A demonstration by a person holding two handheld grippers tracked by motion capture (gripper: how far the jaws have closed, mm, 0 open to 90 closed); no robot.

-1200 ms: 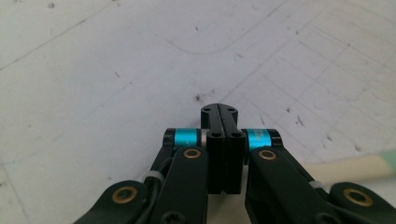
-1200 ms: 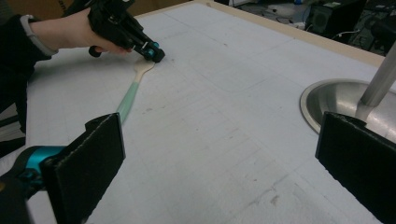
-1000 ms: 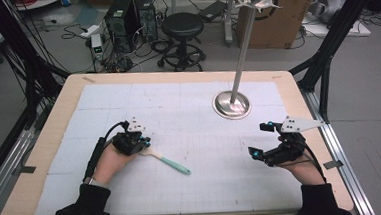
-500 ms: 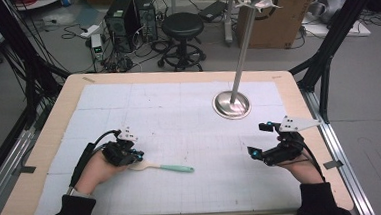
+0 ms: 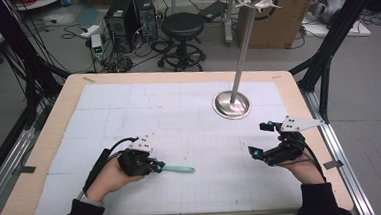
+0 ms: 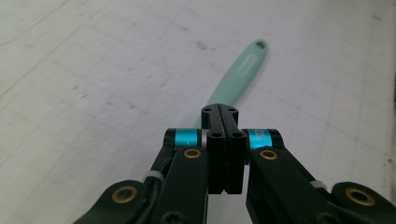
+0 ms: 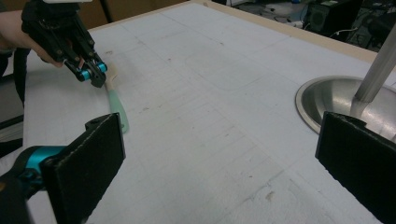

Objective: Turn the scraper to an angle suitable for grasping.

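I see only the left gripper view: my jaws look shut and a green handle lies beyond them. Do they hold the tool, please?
Observer: From the right gripper view, the left gripper sits closed at the pale head end of the green tool; a true grip I cannot confirm.
Operator: And the other gripper?
Observer: The right gripper is open, holding nothing.
Operator: Anything else on the table?
Observer: A metal stand on a round base, far right.

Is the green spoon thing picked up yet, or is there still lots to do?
Not yet. The left gripper is shut over one end of the green utensil, which lies flat on the table. The right gripper waits open. Nothing hangs on the metal stand.
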